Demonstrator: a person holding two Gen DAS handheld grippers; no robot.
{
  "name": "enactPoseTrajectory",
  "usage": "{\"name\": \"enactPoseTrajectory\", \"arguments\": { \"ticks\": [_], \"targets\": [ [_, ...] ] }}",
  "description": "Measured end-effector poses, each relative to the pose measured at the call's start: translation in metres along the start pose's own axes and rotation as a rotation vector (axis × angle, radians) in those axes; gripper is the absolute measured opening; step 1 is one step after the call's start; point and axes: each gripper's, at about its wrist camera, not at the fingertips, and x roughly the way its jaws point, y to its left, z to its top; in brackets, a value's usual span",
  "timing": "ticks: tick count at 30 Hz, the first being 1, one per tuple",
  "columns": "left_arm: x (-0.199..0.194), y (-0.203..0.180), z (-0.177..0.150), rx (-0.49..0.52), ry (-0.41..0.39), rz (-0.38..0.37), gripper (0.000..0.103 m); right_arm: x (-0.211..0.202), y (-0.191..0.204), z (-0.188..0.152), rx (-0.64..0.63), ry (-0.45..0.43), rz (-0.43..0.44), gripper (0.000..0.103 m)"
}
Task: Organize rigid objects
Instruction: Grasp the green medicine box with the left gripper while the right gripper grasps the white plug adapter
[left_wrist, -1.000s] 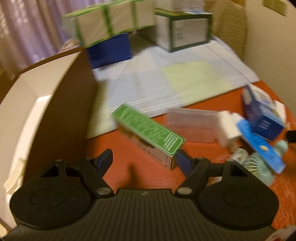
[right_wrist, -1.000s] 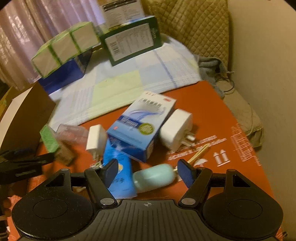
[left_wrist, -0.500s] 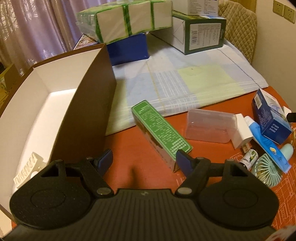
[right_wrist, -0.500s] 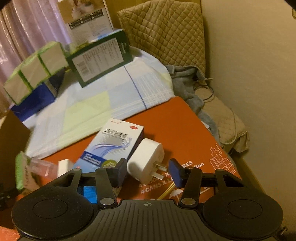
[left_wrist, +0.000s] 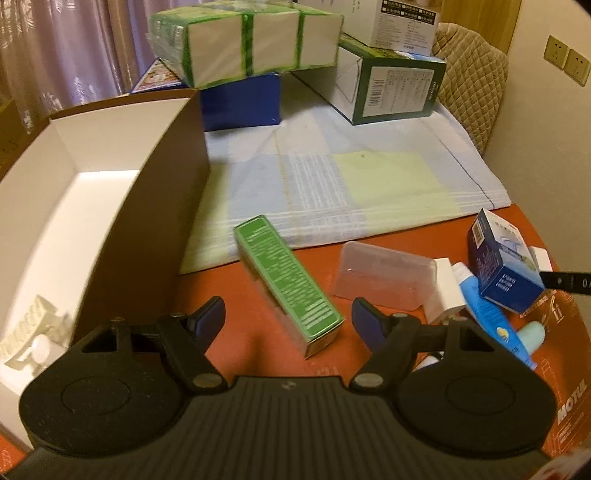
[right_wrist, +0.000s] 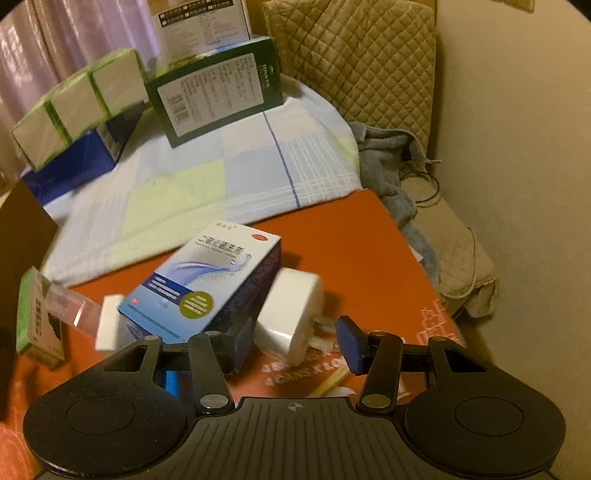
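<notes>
My left gripper (left_wrist: 288, 319) is open, with the near end of a long green box (left_wrist: 286, 282) lying on the orange table between its fingers. A clear plastic case (left_wrist: 384, 280), a white adapter (left_wrist: 448, 295), a blue tube (left_wrist: 487, 317) and a blue-and-white box (left_wrist: 502, 266) lie to its right. My right gripper (right_wrist: 293, 341) is open around a white round plug charger (right_wrist: 291, 312), its fingers on either side and apart from it. The blue-and-white box (right_wrist: 201, 286) leans against the charger's left side. The green box (right_wrist: 35, 314) shows at far left.
A brown carton with white inside (left_wrist: 74, 206) stands at left and holds a cream comb-like item (left_wrist: 27, 328). A checked cloth (left_wrist: 332, 184) covers the back of the table, with stacked boxes (left_wrist: 243, 59) on it. A quilted chair (right_wrist: 354, 62) and grey cloth (right_wrist: 388, 170) are at right.
The right gripper moved forward and right to the white plug charger and narrowed around it. The left gripper steadied over the green box.
</notes>
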Motion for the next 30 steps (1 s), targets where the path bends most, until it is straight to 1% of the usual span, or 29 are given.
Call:
{"name": "enactPoseTrajectory", "arguments": {
  "ticks": [2, 7, 9, 10, 11, 12, 15, 17, 19, 23, 24, 27, 30],
  "targets": [
    [0.005, -0.005, 0.003, -0.002, 0.006, -0.012, 0.073, -0.001, -0.006, -0.001, -0.002, 0.005, -0.011, 0.047],
    [0.025, -0.008, 0.009, -0.035, 0.036, -0.017, 0.073, -0.006, -0.017, -0.002, 0.02, -0.012, 0.022, 0.047],
    [0.033, -0.008, 0.011, -0.039, 0.046, -0.012, 0.071, -0.008, -0.017, -0.001, 0.017, -0.016, 0.022, 0.047],
    [0.036, -0.008, 0.01, -0.035, 0.053, -0.002, 0.062, -0.008, -0.018, -0.002, 0.019, -0.018, 0.026, 0.048],
    [0.039, -0.008, 0.01, -0.027, 0.061, 0.011, 0.047, -0.009, -0.017, -0.002, 0.021, -0.019, 0.033, 0.048],
    [0.041, -0.007, 0.01, -0.019, 0.068, 0.019, 0.042, -0.01, -0.017, -0.002, 0.022, -0.019, 0.037, 0.048],
    [0.038, 0.0, 0.005, -0.01, 0.067, 0.02, 0.035, -0.012, -0.016, -0.004, 0.019, -0.021, 0.05, 0.048],
    [0.035, 0.003, -0.001, 0.011, 0.069, 0.033, 0.027, -0.013, -0.016, -0.005, 0.018, -0.022, 0.057, 0.048],
    [0.031, 0.008, -0.007, 0.02, 0.079, 0.039, 0.026, -0.013, -0.015, -0.006, 0.012, -0.022, 0.064, 0.048],
    [0.024, 0.018, -0.015, 0.0, 0.104, 0.018, 0.026, -0.015, -0.012, -0.005, -0.013, -0.028, 0.073, 0.048],
    [0.023, 0.018, -0.014, 0.006, 0.101, 0.015, 0.027, -0.014, -0.011, -0.005, -0.019, -0.031, 0.072, 0.048],
    [0.021, 0.015, -0.009, 0.043, 0.075, 0.025, 0.035, -0.013, -0.009, -0.003, -0.046, -0.041, 0.068, 0.048],
    [0.026, 0.011, 0.0, 0.067, 0.06, 0.027, 0.036, -0.009, -0.004, -0.001, -0.086, -0.052, 0.06, 0.048]
  ]
}}
